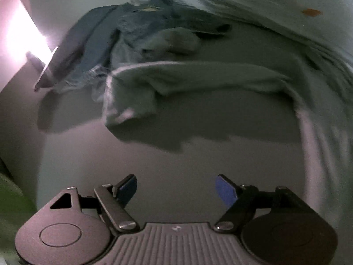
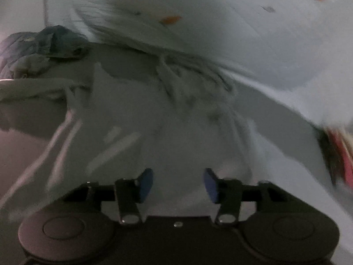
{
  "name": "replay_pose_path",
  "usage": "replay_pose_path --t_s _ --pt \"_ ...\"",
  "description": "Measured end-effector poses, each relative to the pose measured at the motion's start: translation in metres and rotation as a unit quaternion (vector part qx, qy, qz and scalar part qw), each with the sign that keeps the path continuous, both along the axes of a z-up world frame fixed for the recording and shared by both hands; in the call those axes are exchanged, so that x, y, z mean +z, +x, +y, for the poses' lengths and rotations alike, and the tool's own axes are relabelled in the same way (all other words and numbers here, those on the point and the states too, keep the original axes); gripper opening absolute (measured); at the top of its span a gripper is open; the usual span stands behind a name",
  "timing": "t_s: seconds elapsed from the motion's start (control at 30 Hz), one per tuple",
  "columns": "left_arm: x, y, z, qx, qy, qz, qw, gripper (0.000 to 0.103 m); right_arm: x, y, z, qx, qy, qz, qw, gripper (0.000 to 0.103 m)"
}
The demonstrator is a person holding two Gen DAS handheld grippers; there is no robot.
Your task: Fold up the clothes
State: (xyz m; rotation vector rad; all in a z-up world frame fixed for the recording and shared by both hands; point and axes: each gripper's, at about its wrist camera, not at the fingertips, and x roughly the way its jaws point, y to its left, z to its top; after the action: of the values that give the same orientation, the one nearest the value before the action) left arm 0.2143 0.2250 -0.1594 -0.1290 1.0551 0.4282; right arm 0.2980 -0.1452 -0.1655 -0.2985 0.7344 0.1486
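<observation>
A pale long-sleeved garment (image 1: 198, 77) lies spread on the bed, one sleeve stretched leftwards and its body running down the right side. In the right wrist view the same pale garment (image 2: 158, 119) fills the middle, blurred. My left gripper (image 1: 176, 190) hangs above bare sheet in front of the sleeve, jaws wide apart, nothing between the blue pads. My right gripper (image 2: 178, 185) hovers over the garment's body, its jaws apart and no cloth pinched between them.
A heap of blue clothes (image 1: 123, 35) lies behind the sleeve, also at the left as a blue heap (image 2: 50, 42) in the right wrist view. A white cover with orange marks (image 2: 242, 33) rises at the back. Something green (image 1: 13, 198) sits at the lower left, and red items (image 2: 344, 154) at the right edge.
</observation>
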Motion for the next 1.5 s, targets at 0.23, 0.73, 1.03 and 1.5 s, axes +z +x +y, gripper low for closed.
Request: replay_pose_path --t_s 0.23,0.73,1.03,1.5 --pt "-0.031 0.048 0.076 -0.01 0.031 0.016 0.9994 0.08 0.012 0.095 0.091 0.018 -0.032 -0.021 0.999 0.038" --pt "-0.038 0.102 0.111 -0.054 -0.03 0.006 0.9981 0.096 -0.05 0.24 0.19 0.117 -0.095 0.035 0.988 0.048" --pt "-0.036 0.108 0.109 -0.031 -0.02 0.001 0.9993 0.076 -0.012 0.211 0.18 0.058 -0.081 -0.035 0.994 0.002" --pt "-0.039 0.097 0.111 -0.01 -0.026 -0.001 0.9996 0.069 0.031 0.074 0.025 -0.192 -0.01 0.007 0.981 0.015"
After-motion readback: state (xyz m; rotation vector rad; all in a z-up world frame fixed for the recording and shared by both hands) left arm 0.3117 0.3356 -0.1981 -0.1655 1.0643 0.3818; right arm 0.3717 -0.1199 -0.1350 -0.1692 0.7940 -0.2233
